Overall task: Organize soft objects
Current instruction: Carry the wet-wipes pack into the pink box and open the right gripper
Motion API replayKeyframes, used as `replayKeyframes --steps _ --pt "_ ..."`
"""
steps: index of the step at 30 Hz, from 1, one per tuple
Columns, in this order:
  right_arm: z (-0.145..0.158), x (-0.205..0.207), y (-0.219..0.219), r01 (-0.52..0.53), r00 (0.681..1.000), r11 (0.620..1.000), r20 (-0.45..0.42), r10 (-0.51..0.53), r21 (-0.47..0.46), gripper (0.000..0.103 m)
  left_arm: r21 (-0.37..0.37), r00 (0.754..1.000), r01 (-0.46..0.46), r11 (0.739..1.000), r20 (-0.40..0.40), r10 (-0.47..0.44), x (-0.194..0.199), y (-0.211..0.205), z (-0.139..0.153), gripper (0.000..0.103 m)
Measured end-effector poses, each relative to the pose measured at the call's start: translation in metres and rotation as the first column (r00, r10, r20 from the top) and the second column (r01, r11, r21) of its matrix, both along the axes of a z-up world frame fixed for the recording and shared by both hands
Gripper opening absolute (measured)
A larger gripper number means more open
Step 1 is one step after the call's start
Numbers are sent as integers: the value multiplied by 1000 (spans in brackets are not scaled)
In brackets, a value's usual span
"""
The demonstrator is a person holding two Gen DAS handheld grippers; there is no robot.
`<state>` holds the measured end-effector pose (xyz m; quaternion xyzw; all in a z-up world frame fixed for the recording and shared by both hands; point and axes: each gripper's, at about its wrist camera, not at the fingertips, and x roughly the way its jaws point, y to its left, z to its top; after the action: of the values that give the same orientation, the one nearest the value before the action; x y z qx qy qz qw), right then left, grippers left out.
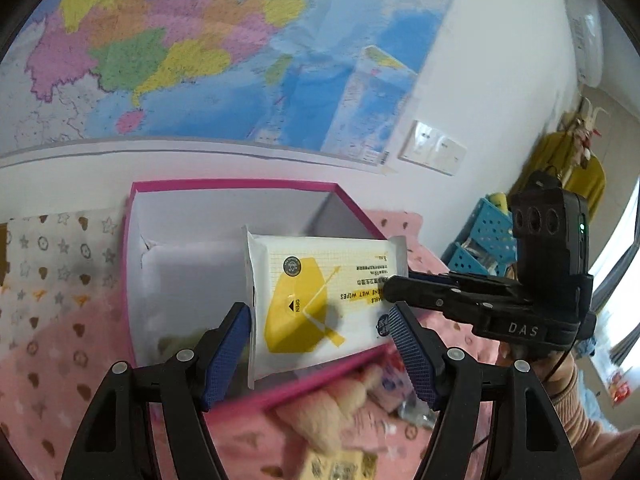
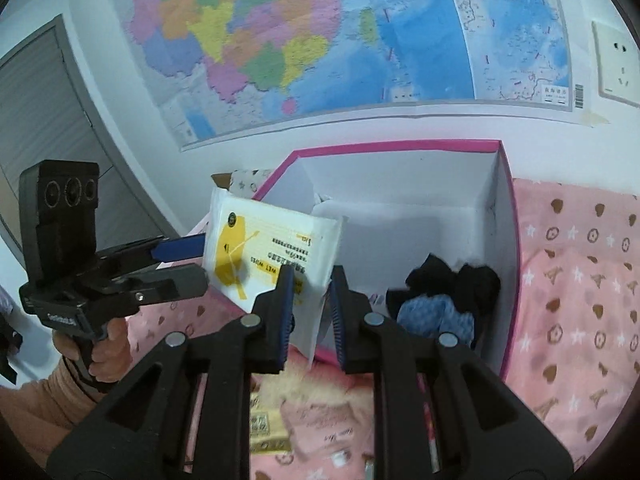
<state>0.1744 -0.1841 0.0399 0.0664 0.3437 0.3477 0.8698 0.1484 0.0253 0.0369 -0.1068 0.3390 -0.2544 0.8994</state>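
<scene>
A white and yellow wet wipes pack [image 1: 320, 300] hangs over the near edge of a pink box with a white inside [image 1: 224, 188]. My right gripper [image 2: 310, 304] is shut on the pack's right end [image 2: 264, 252]; its fingers [image 1: 416, 292] reach in from the right in the left wrist view. My left gripper [image 1: 320, 352] is open, one finger on each side of the pack, not squeezing it. It shows at the left in the right wrist view [image 2: 180, 264]. Black and blue soft cloth items [image 2: 444, 300] lie inside the box [image 2: 508, 216].
The box stands on a pink patterned bedspread [image 2: 576, 288] against a white wall with a big map [image 1: 180, 48]. A plush toy [image 1: 340, 408] and small packets [image 2: 320, 420] lie in front of the box. Blue crates [image 1: 488, 240] stand at the right.
</scene>
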Motion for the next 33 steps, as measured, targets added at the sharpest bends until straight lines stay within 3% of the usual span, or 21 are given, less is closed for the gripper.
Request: replayKeyframes --steps 14,19,23,26,33 --pt "-26 73 22 62 993 993 -91 -71 -97 22 35 990 -63 997 -125 67 74 1 -31 71" --pt "-33 87 34 104 990 978 -79 -120 -179 30 48 980 -95 994 -172 102 92 1 -39 71" --pt "-32 90 32 133 986 973 -71 -149 -188 32 38 972 -121 992 -196 126 99 3 -41 71" --pt "-29 83 28 123 989 975 -63 -137 -186 33 32 974 -124 992 -188 128 94 5 -41 71" --pt "-16 40 9 36 998 994 -45 -41 -102 33 40 995 -80 996 -52 82 43 -1 -22 71"
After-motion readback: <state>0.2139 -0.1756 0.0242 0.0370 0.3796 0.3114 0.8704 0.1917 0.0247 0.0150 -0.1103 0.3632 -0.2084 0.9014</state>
